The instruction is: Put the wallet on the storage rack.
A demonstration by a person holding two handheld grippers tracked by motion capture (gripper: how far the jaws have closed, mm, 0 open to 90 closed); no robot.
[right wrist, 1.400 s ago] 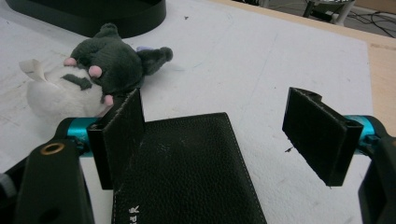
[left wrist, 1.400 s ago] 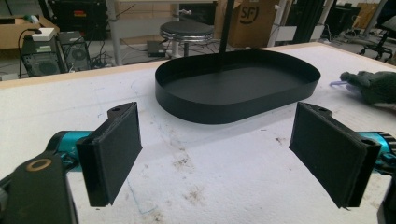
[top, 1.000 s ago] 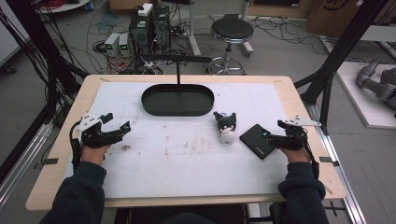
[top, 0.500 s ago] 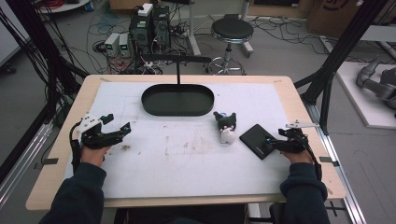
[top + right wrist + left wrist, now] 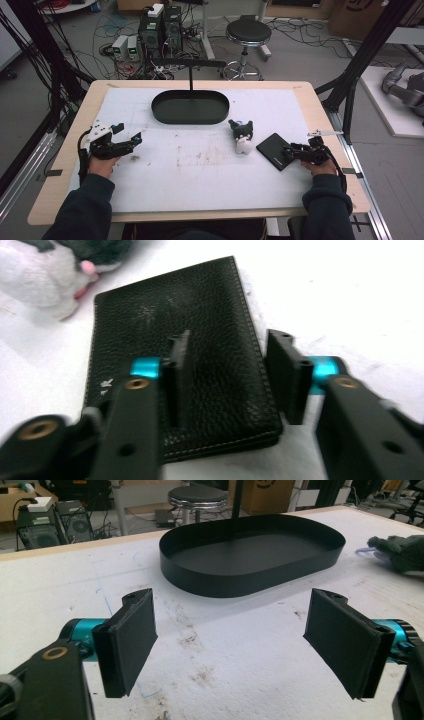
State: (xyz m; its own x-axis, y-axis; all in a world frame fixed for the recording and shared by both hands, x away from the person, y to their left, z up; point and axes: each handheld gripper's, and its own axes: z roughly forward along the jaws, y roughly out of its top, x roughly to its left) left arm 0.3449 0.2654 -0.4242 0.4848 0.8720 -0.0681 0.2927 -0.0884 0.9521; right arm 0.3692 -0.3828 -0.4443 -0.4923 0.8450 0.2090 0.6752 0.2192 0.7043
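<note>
A black leather wallet (image 5: 273,149) lies flat on the white mat at the right, with a small grey and white plush toy (image 5: 242,136) just left of it. In the right gripper view my right gripper (image 5: 230,347) stands open over the near end of the wallet (image 5: 210,315). One jaw is over the leather and the other is just past its right edge. The plush toy (image 5: 45,275) shows at the upper left of that view. My left gripper (image 5: 129,132) rests at the mat's left side, wide open (image 5: 232,595) with nothing between its jaws.
A black oval tray (image 5: 159,111) sits at the back middle of the mat, with a black post rising behind it. It lies ahead of the left gripper, its wall (image 5: 215,582) facing the jaws. The plush toy (image 5: 400,552) lies off to that view's right. The mat is stained in the middle.
My right gripper has slid a little toward the wallet and lower, so its jaws now straddle the wallet's edge. The left gripper has stayed put.
</note>
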